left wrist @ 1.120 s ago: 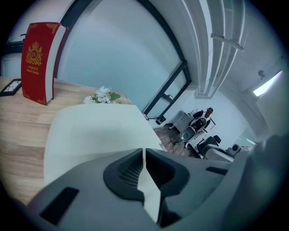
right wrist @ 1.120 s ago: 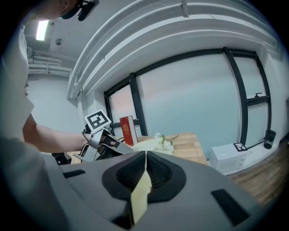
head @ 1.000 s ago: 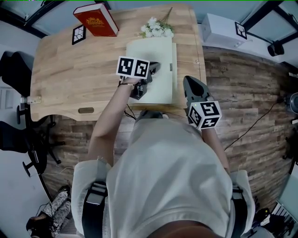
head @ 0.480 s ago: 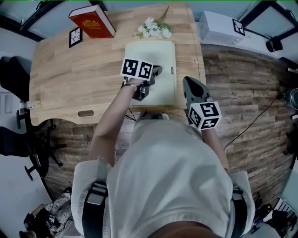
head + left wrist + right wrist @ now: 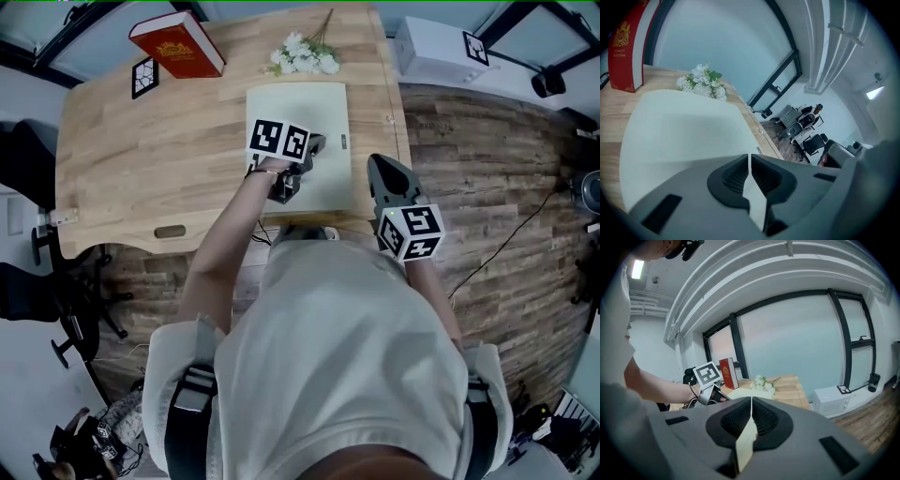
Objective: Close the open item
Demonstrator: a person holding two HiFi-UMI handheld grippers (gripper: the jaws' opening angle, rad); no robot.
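Pale book (image 5: 323, 108) lies flat on the wooden counter (image 5: 141, 159), right half, long side close to the right edge. It sits between the far edge and the near edge. Its cover is down and it looks closed; a thin strip shows along its right side.

Left gripper (image 5: 316, 143) is over the pale book's middle, angled down toward it. In the left gripper view its fingers (image 5: 736, 176) are closed together with only a thin slit and nothing between them. The pale cover (image 5: 684, 126) fills the space just beyond the tips. Can't tell whether the tips touch the cover.

Right gripper (image 5: 378, 161) is off the counter, past the near right corner, over the wood floor (image 5: 487, 187). In the right gripper view its fingers (image 5: 766, 420) are closed too, with nothing held. It points roughly level toward the counter.

White flowers (image 5: 302, 58) lie at the far edge, just beyond the pale book's far end and apart from it. Red book (image 5: 176, 44) stands upright near the far left corner. A small marker card (image 5: 143, 77) lies on the counter beside it.

White box (image 5: 436, 52) with a square marker sits on the floor right of the counter. Black chair (image 5: 23, 141) stands off the left edge.
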